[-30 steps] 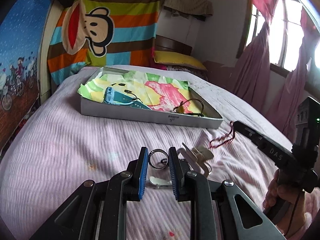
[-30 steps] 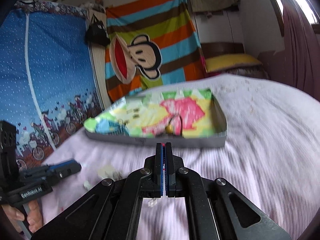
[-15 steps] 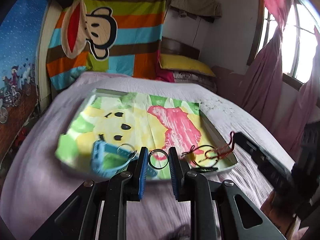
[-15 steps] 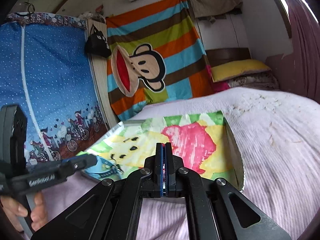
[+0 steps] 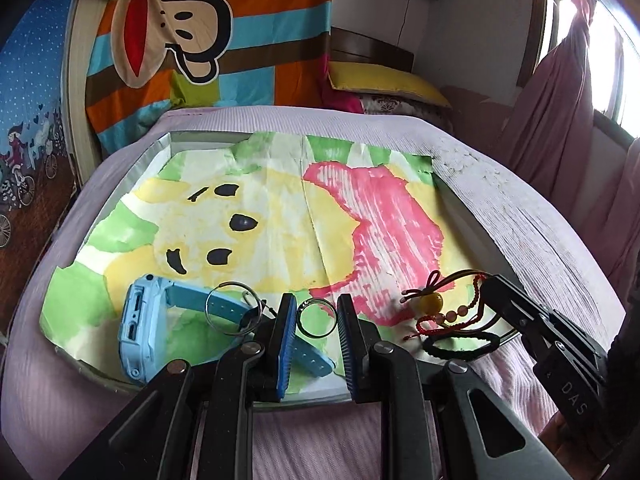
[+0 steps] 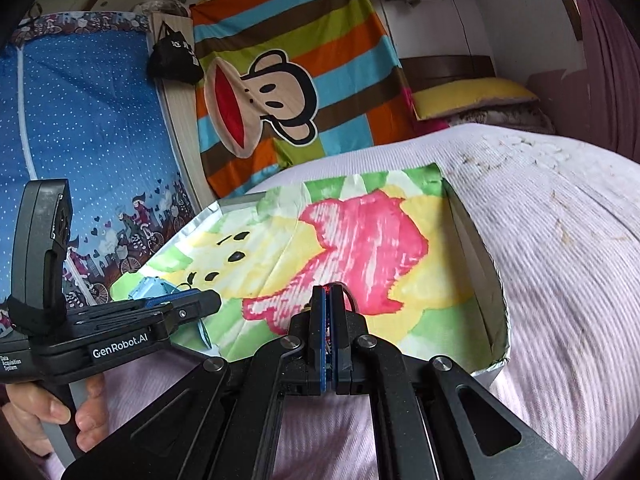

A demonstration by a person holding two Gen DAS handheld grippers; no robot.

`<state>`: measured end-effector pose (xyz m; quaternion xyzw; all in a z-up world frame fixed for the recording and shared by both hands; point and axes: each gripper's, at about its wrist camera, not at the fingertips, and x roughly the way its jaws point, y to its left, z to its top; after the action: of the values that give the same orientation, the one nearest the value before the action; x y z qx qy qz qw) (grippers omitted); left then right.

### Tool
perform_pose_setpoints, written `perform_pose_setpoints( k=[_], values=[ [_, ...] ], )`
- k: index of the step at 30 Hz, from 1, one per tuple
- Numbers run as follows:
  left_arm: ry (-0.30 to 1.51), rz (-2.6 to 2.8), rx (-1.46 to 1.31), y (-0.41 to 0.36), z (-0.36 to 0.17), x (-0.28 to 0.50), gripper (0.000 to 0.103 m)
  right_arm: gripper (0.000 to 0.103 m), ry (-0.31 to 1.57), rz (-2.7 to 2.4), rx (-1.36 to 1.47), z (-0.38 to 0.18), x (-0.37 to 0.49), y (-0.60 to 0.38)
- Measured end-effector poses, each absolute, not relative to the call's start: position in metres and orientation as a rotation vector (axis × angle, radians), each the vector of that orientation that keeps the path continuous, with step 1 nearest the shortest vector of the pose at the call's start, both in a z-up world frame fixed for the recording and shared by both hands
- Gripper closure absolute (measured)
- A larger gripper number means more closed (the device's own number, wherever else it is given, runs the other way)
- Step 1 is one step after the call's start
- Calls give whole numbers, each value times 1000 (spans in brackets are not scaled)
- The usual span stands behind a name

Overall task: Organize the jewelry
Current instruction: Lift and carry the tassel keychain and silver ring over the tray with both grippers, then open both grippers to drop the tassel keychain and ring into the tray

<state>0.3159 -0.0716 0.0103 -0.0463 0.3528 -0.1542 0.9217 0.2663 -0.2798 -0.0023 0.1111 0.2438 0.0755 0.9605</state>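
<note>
Ahead of the left tongs (image 5: 316, 322), the far two-thirds of the tray (image 5: 472, 220) floor lies bare, open for passage. Just left of them the blue watch (image 5: 138, 320) and a key ring (image 5: 232, 314) crowd the near edge. Just right, the red cord bracelet (image 5: 444, 312) and a black band (image 5: 460, 346) lie against the right tongs (image 6: 329, 330). Right of those tongs, the tray's upright side wall bars a low sideways path; beyond it the bed (image 6: 560, 260) is open.

"GenRobot.AI" marks the left hand-held gripper (image 6: 208, 304); "DAS" the right hand-held gripper (image 5: 496, 292).
</note>
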Motion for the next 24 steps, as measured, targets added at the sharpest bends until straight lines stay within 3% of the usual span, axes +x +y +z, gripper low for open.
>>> perform_pose_setpoints(
  k=[6, 9, 11, 13, 19, 21, 22, 24],
  values=[
    [725, -330, -121, -67, 12, 313, 83, 101, 507, 147, 231, -4, 265, -284],
    [718, -335, -126, -65, 14, 310, 77, 100, 497, 145, 226, -1, 261, -285],
    [706, -332, -124, -64, 17, 305, 59, 100, 495, 141, 217, 0, 259, -285],
    [675, -324, -134, -60, 20, 298, 48, 100, 490, 136, 212, 2, 257, -286],
    [623, -300, -165, -49, 29, 284, 44, 98, 460, 121, 200, 10, 244, -289],
    [597, -283, -171, -44, 32, 275, 36, 84, 443, 117, 195, 14, 236, -289],
    [586, -276, -172, -43, 33, 273, 33, 67, 433, 115, 195, 15, 232, -289],
    [561, -259, -173, -38, 37, 264, 28, 61, 413, 119, 200, 18, 223, -290]
  ],
)
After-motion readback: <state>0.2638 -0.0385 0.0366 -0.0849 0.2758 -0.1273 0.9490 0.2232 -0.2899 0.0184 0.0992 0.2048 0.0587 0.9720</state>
